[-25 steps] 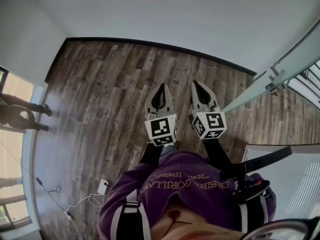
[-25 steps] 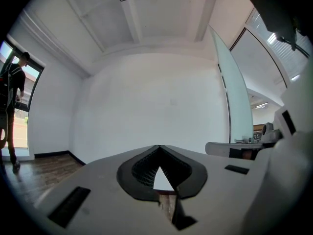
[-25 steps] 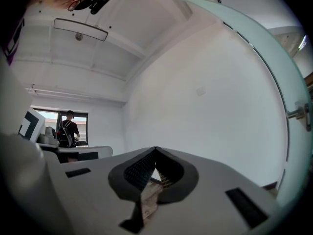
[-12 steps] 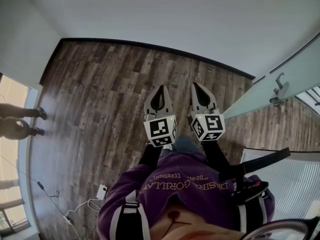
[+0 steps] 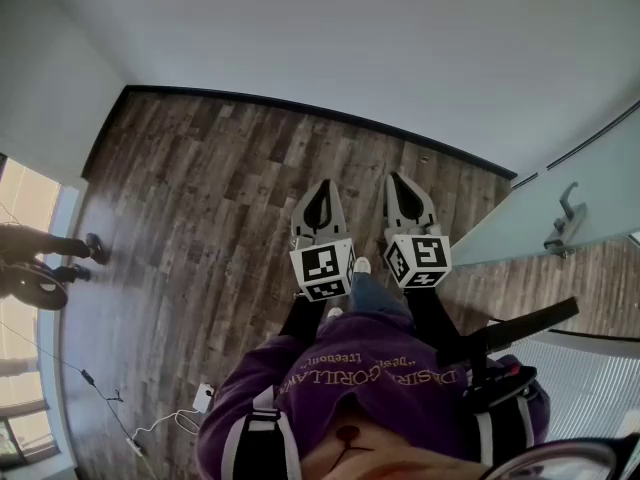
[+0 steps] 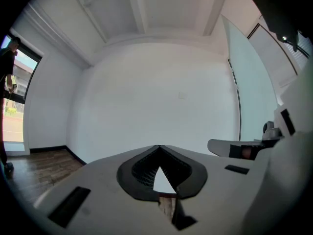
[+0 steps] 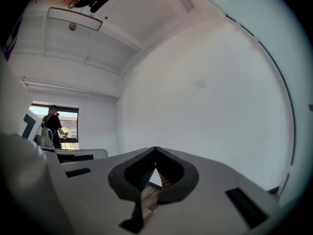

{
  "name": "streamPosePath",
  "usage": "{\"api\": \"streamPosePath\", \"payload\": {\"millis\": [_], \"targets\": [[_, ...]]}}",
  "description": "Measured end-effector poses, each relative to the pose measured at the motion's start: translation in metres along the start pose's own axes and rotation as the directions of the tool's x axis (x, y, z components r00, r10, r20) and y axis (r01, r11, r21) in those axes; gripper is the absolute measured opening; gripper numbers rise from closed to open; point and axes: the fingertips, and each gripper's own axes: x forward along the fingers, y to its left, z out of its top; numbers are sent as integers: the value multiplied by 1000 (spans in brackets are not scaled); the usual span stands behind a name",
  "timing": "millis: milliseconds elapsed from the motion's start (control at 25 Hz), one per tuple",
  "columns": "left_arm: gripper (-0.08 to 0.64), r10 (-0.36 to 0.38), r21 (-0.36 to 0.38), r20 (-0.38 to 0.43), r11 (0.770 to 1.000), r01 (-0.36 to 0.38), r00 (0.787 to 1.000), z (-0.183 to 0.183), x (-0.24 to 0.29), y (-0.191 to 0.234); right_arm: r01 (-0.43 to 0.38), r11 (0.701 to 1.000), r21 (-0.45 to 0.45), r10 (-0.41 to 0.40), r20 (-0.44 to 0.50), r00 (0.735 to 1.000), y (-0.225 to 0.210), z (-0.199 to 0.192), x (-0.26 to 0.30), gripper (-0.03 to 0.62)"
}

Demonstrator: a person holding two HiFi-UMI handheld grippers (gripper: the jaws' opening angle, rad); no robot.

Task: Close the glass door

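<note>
Holding both grippers shut, clear of the glass door

**Tools.** The left gripper (image 5: 323,184) and the right gripper (image 5: 394,178) are held side by side in front of the person's purple sweatshirt (image 5: 380,388), close together but not touching. Both point at the white wall (image 5: 350,38). In the left gripper view, the two jaws meet at their tips, with only a small triangular gap behind the tips. Wall and floor show through that gap, and nothing is gripped. The right gripper view shows the same: tips together, a small gap behind them, nothing between the jaws. Neither gripper touches any object.

**Task object.** The glass door (image 5: 590,183) is a frosted, pale green panel at the right edge of the head view. It stands at an angle to the wall and well apart from both grippers. Its metal handle (image 5: 565,220) projects from the face turned toward the person. In the left gripper view, the door stands at the right, beyond the right gripper. In the right gripper view, it fills the far right edge.

**Surroundings.** The wood-plank floor (image 5: 200,198) lies below the grippers, and a dark baseboard (image 5: 300,105) runs along the foot of the wall. A white charger (image 5: 205,398) with a trailing cable lies on the floor at lower left. A second person (image 5: 40,258) stands by the bright window at the far left. Slatted blinds (image 5: 600,388) show at lower right.
</note>
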Motion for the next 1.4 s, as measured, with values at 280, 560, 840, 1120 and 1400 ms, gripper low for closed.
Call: {"api": "streamPosePath", "payload": {"millis": [280, 560, 840, 1120, 1400], "targets": [[2, 38, 7, 22, 999, -38, 999, 23, 66, -1, -36, 999, -8, 36, 14, 999, -36, 23, 58, -11], [2, 25, 19, 38, 999, -26, 999, 33, 121, -20, -37, 999, -6, 37, 25, 999, -78, 37, 95, -11], [2, -19, 23, 25, 1000, 18, 1000, 26, 159, -42, 10, 1000, 5, -10, 22, 1000, -116, 35, 110, -11], [2, -65, 29, 23, 998, 64, 998, 25, 184, -44, 59, 998, 8, -59, 28, 998, -133, 33, 123, -11], [2, -174, 68, 25, 983, 172, 984, 27, 237, -43, 150, 989, 10, -150, 56, 987, -157, 34, 161, -11]]}}
